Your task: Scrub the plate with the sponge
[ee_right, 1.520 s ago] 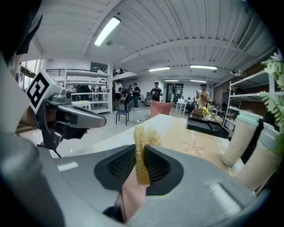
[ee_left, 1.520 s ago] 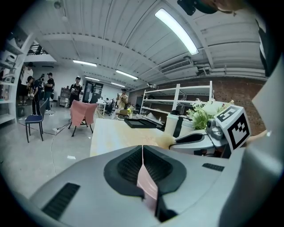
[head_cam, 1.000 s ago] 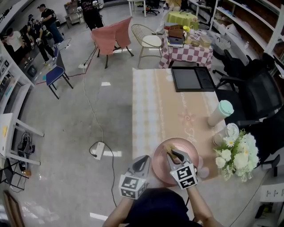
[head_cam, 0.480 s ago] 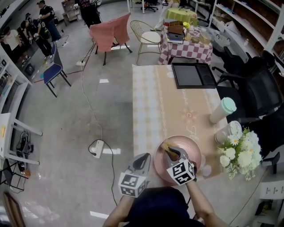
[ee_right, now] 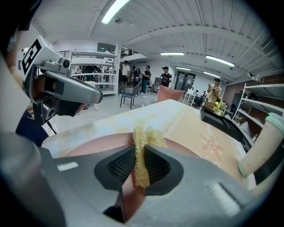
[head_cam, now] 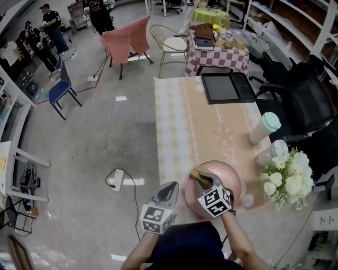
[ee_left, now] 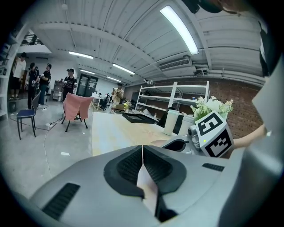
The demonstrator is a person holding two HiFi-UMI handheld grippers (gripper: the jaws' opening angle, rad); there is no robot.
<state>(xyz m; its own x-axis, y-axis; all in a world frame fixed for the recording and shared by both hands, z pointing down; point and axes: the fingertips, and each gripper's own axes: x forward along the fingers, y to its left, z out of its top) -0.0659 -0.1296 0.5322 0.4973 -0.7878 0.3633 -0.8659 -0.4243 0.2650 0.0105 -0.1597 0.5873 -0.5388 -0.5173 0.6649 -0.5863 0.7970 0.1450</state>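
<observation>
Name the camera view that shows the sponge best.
The right gripper view: the sponge fills the centre, pinched between the jaws over the pink plate. The head view shows it only as a yellow tuft. The left gripper view does not show it.

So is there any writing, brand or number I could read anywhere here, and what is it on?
Nothing here reads as text.
On the left gripper and right gripper: black-and-white square markers only, no letters.
On the shirt of a person far back: pale print, too small to read.
On the sponge, plate and cup: no print seen.
</observation>
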